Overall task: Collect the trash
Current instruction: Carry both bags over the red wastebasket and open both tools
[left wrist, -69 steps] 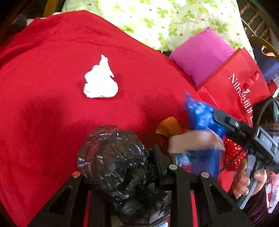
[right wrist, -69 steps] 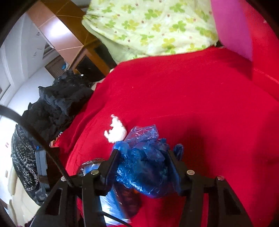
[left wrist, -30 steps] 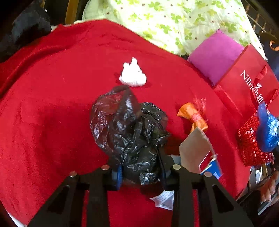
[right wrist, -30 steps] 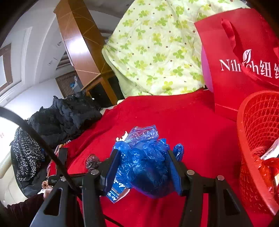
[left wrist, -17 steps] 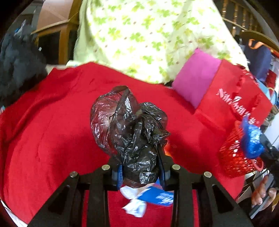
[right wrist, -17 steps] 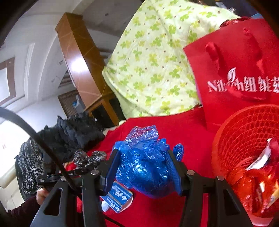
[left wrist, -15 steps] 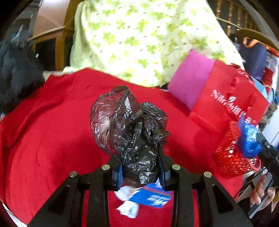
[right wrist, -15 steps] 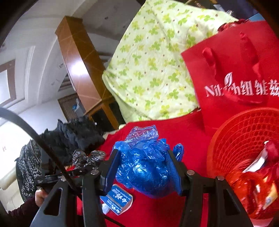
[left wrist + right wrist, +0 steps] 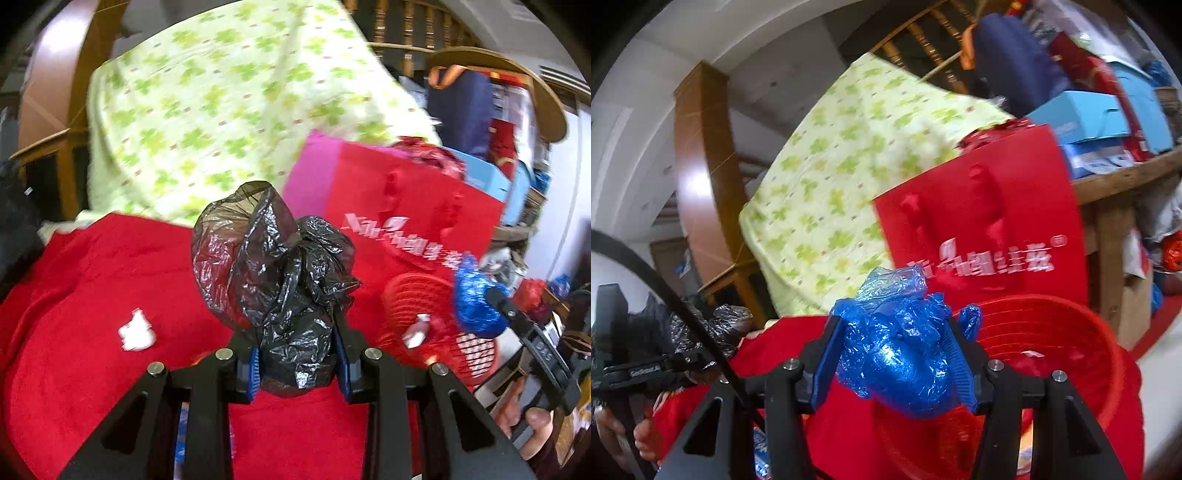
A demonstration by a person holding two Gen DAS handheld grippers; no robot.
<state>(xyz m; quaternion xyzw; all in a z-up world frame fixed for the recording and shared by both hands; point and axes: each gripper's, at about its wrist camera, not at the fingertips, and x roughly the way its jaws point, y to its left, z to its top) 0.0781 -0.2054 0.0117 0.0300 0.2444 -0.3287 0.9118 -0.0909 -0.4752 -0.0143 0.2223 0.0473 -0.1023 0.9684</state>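
My left gripper [image 9: 297, 363] is shut on a crumpled black plastic bag [image 9: 275, 266], held above the red blanket [image 9: 88, 295]. A white tissue wad [image 9: 136, 330] lies on the blanket to the left. My right gripper [image 9: 890, 362] is shut on a crumpled blue plastic bag [image 9: 897, 350], close over the near rim of the red mesh basket [image 9: 1071, 332]. In the left wrist view that basket [image 9: 417, 295] stands at the right with the blue bag [image 9: 474, 302] at its far side. The black bag [image 9: 713, 328] shows at the left in the right wrist view.
A red paper gift bag [image 9: 413, 210] stands behind the basket, a pink cushion [image 9: 306, 177] and a green clover-print quilt [image 9: 221, 110] behind that. Trash lies inside the basket. A cluttered wooden shelf [image 9: 1115, 177] with blue boxes is at the right.
Both grippers have risen and swung right toward the red basket with their bags still held. The blue bag now hangs at the basket's rim; the tissue wad has slid to the lower left.
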